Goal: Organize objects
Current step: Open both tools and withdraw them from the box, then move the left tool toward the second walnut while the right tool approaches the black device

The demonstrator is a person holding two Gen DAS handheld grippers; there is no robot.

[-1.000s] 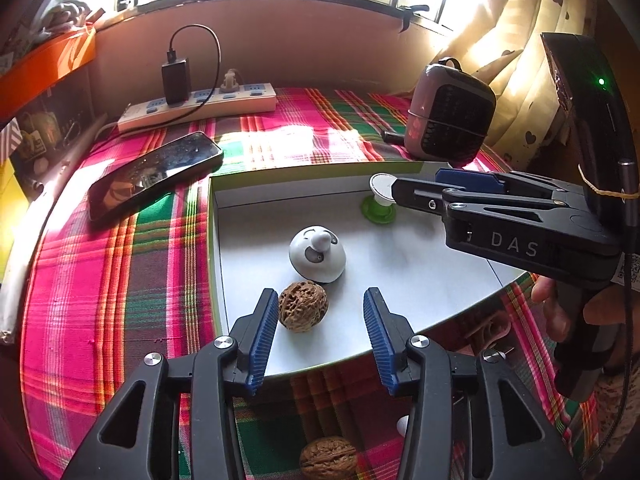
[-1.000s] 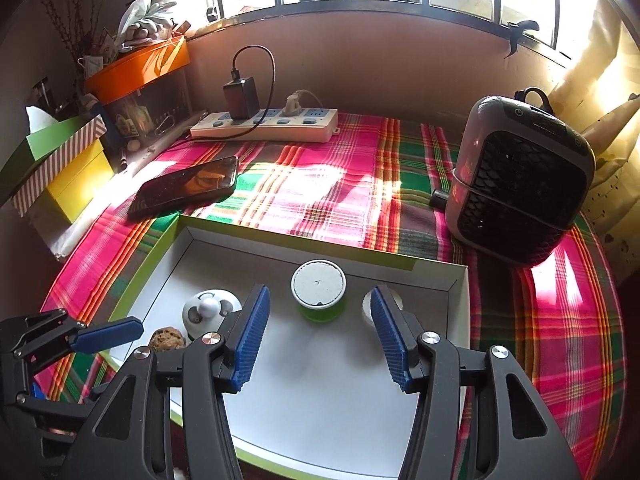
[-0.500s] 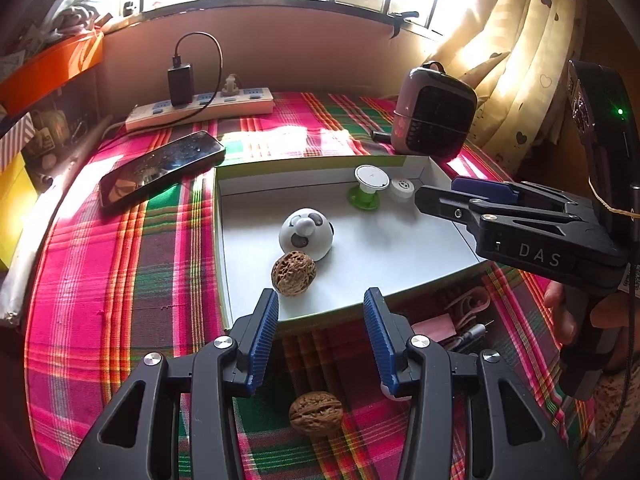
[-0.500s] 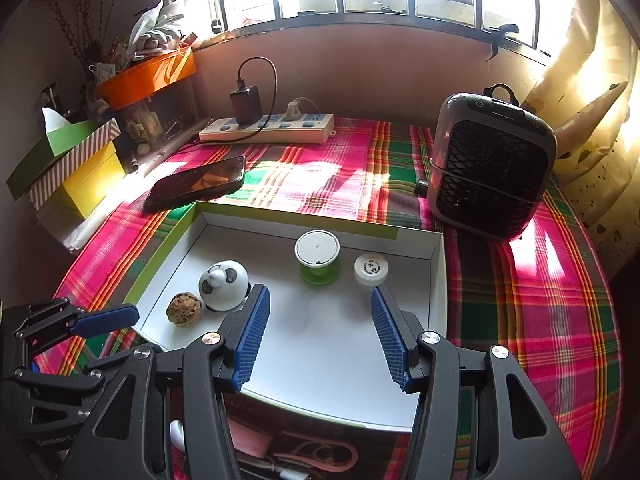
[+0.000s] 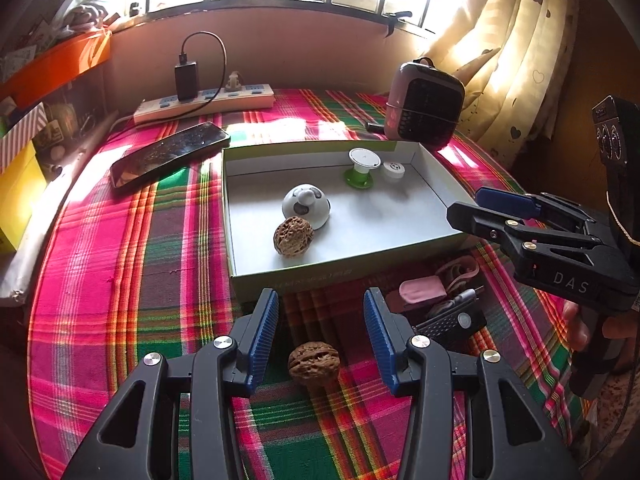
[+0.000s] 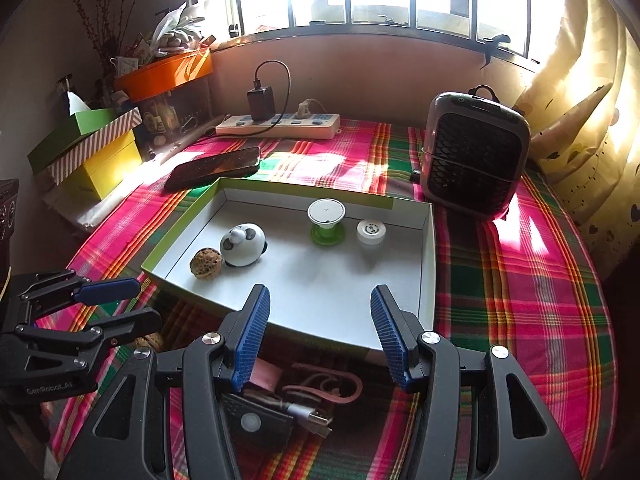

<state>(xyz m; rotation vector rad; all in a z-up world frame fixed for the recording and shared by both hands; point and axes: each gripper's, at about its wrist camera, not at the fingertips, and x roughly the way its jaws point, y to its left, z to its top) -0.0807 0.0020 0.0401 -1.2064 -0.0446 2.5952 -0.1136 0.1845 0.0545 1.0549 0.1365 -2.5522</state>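
left tongs: apart, empty, loose walnut on the tabletop below
right tongs: apart, empty, over box

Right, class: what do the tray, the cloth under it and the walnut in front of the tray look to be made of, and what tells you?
Tray: probably cardboard, matte white inside, green outside; thin folded walls.
Cloth: woven fabric in pink, green and dark plaid; creases show.
Walnut: natural hard shell, brown and deeply wrinkled, dull finish.
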